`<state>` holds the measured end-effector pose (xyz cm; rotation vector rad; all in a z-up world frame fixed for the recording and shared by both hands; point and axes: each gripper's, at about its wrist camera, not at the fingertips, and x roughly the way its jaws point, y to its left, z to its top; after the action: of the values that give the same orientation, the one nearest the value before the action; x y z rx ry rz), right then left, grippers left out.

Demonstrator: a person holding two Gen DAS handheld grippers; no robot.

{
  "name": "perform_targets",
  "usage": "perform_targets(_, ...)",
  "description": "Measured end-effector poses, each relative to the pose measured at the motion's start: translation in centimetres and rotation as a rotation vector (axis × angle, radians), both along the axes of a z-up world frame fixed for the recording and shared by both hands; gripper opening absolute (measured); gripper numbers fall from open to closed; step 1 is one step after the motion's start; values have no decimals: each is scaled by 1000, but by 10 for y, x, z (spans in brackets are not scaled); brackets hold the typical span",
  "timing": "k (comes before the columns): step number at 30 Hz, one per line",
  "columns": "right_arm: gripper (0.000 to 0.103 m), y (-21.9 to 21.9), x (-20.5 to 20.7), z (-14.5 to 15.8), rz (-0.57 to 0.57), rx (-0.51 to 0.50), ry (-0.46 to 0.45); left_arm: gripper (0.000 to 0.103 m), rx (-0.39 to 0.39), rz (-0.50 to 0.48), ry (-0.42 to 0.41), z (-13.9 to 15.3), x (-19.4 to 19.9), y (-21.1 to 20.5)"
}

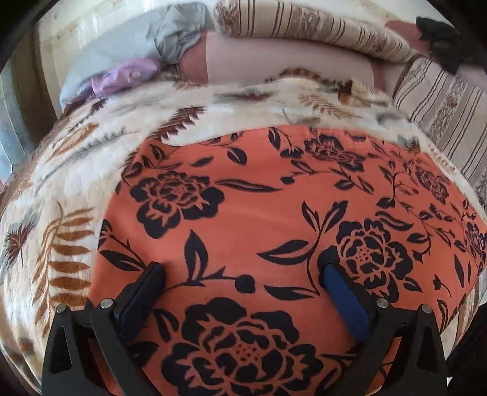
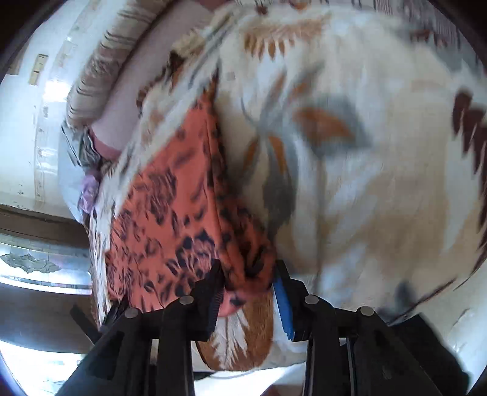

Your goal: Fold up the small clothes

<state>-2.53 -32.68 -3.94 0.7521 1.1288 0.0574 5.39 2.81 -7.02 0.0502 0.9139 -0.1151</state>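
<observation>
The orange floral garment (image 1: 274, 213) lay flat on the blanket-covered bed (image 1: 76, 158), spreading ahead of and beneath the left gripper (image 1: 243, 274), whose jaws stood spread above it. The right gripper (image 2: 248, 283) had a bunched corner between its jaws, seemingly pinched; pillows (image 1: 304, 24) lay beyond.

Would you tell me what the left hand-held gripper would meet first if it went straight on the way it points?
Most likely the orange floral cloth, which fills the space ahead of the open left hand-held gripper. Depth is unclear, so contact may already be close.
</observation>
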Motion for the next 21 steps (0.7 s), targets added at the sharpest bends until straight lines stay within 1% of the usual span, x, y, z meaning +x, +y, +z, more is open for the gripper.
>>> perform_targets(1,51,-5,4,10,-26,-22,-25,103,-2,1,-4,0,1,-1)
perform_targets(2,83,-12,14,21,-50,-12,-61,103,0,-2,-10,-1,2,-1)
perform_targets(3,96,-16,26,25,-47,17,-90,103,1,-8,-17,-2,3,-2)
perform_targets(4,96,-14,44,24,-20,53,-103,103,-3,-14,-23,-3,4,-1)
perform_targets(6,96,-9,91,15,61,108,-69,103,-12,-25,-25,-3,4,0)
perform_targets(7,96,-5,112,9,94,108,-51,103,-13,-29,-27,-4,4,0)
perform_targets(8,94,0,134,1,104,78,-21,103,-13,-33,-30,-3,5,2)
perform_targets(9,94,3,151,-10,89,39,25,103,-12,-37,-33,-3,4,2)
perform_targets(10,93,9,164,-19,108,17,64,103,-11,-40,-35,-3,5,1)
perform_targets(11,78,19,173,-19,151,-73,91,103,-9,-42,-35,-2,4,1)
perform_targets(12,10,31,175,-11,186,-191,105,103,-10,-44,-36,-2,4,1)
perform_targets(13,10,46,175,3,252,-263,97,103,-10,-46,-35,-2,4,1)
perform_targets(14,10,56,170,20,270,-345,53,103,-11,-47,-36,-2,5,1)
perform_targets(15,10,63,168,29,277,-430,26,103,-10,-45,-36,-2,5,1)
perform_targets(16,10,66,167,28,281,-504,29,103,-7,-45,-37,-1,6,0)
perform_targets(17,9,63,170,14,275,-514,96,103,-8,-45,-35,-1,7,0)
perform_targets(18,14,49,165,1,266,-487,137,103,-19,-44,-28,0,8,2)
perform_targets(19,18,41,161,2,209,-452,119,103,-26,-38,-16,3,7,5)
perform_targets(20,27,33,152,10,153,-435,100,98,-15,-25,-13,11,4,10)
perform_targets(21,29,35,144,18,123,-425,79,96,-15,-6,-46,24,-4,19)
